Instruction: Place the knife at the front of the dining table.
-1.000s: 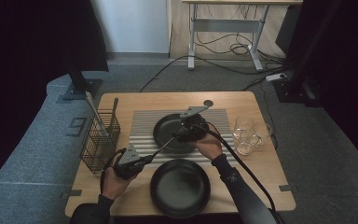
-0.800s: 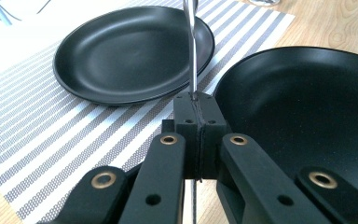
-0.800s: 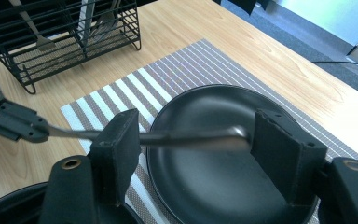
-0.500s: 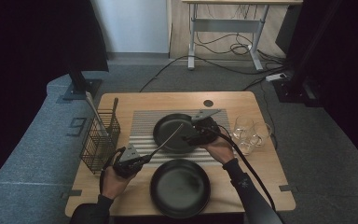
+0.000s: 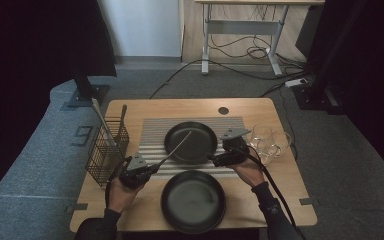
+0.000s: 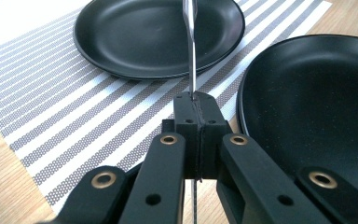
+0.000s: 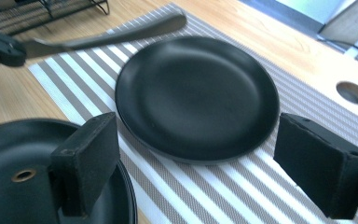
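My left gripper (image 5: pixel 154 167) (image 6: pixel 196 112) is shut on a long metal utensil (image 5: pixel 177 147) (image 6: pixel 190 56), which slants up over the rim of a black plate (image 5: pixel 195 147) (image 6: pixel 149 32) on the striped placemat (image 5: pixel 152 132). My right gripper (image 5: pixel 215 159) (image 7: pixel 198 140) hovers low at that plate's right edge. Its jaws have just been opening and stand wide with nothing between the pads. In the right gripper view the plate (image 7: pixel 196 98) lies beyond them, and the utensil (image 7: pixel 121 35) crosses the top left. A larger black plate (image 5: pixel 193 201) (image 6: pixel 317 107) (image 7: pixel 9 140) sits at the table's front.
A wire basket (image 5: pixel 106 150) with several utensils stands at the left edge. Clear glasses (image 5: pixel 270 142) cluster at the right, close behind my right hand. A round hole (image 5: pixel 223 110) (image 7: pixel 353 92) is in the tabletop at the back.
My right gripper moved off the far plate, to the right and toward the person, a little lower, and its jaws opened wider. The left gripper and utensil stayed put.
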### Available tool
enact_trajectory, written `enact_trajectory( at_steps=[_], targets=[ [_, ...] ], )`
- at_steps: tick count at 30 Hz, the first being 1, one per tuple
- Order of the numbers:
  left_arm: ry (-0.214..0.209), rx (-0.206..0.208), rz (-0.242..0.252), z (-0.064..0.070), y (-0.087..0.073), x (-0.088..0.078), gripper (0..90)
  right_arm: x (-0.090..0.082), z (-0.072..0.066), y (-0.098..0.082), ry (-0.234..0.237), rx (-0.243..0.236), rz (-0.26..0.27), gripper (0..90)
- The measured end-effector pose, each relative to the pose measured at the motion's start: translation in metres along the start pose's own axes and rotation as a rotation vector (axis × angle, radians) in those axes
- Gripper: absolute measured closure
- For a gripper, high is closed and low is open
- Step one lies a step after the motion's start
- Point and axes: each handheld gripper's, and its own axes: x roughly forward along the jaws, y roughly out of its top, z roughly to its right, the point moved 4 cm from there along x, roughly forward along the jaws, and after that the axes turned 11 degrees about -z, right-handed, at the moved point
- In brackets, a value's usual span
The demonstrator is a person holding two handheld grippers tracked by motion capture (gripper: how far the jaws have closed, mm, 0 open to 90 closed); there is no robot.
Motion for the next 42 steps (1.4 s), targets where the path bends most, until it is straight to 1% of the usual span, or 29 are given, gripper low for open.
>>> enact_trajectory(
  at_steps=[2,5,8,11,15,18,22,25,26,28,35,38,42],
  targets=[
    [0.003,-0.006,-0.004,-0.001,0.0,0.001,89.6,0.0,0.002,-0.008,0.001,0.016,-0.003,11.2],
    [0.009,-0.016,-0.007,-0.003,0.0,0.001,89.6,0.001,0.005,-0.02,-0.012,0.037,-0.015,4.1],
    [0.018,-0.025,-0.008,-0.004,-0.001,0.002,89.6,0.003,0.009,-0.033,-0.025,0.052,-0.029,0.9],
    [0.022,-0.036,-0.009,-0.006,-0.001,0.003,89.6,0.005,0.013,-0.048,-0.036,0.077,-0.036,0.0],
    [0.026,-0.045,-0.017,-0.008,-0.001,0.004,89.6,0.006,0.02,-0.068,-0.055,0.123,-0.043,0.0],
    [0.031,-0.054,-0.022,-0.01,-0.001,0.005,89.6,0.007,0.026,-0.083,-0.071,0.161,-0.037,0.0],
    [0.044,-0.068,-0.031,-0.012,-0.003,0.007,89.6,0.01,0.031,-0.103,-0.086,0.194,-0.045,0.0],
    [0.052,-0.082,-0.036,-0.014,-0.004,0.009,89.6,0.013,0.034,-0.113,-0.11,0.194,-0.069,0.0],
    [0.052,-0.082,-0.036,-0.014,-0.004,0.009,89.6,0.014,0.034,-0.116,-0.114,0.195,-0.071,0.0],
    [0.06,-0.095,-0.041,-0.016,-0.005,0.01,89.6,0.017,0.034,-0.12,-0.114,0.197,-0.072,0.0],
    [0.086,-0.137,-0.056,-0.023,-0.009,0.014,89.6,0.027,0.038,-0.135,-0.142,0.206,-0.101,0.5],
    [0.098,-0.16,-0.06,-0.026,-0.01,0.016,89.7,0.03,0.04,-0.141,-0.146,0.21,-0.119,0.6],
    [0.117,-0.176,-0.073,-0.029,-0.01,0.02,89.6,0.035,0.039,-0.146,-0.142,0.207,-0.143,0.8]
  ],
)
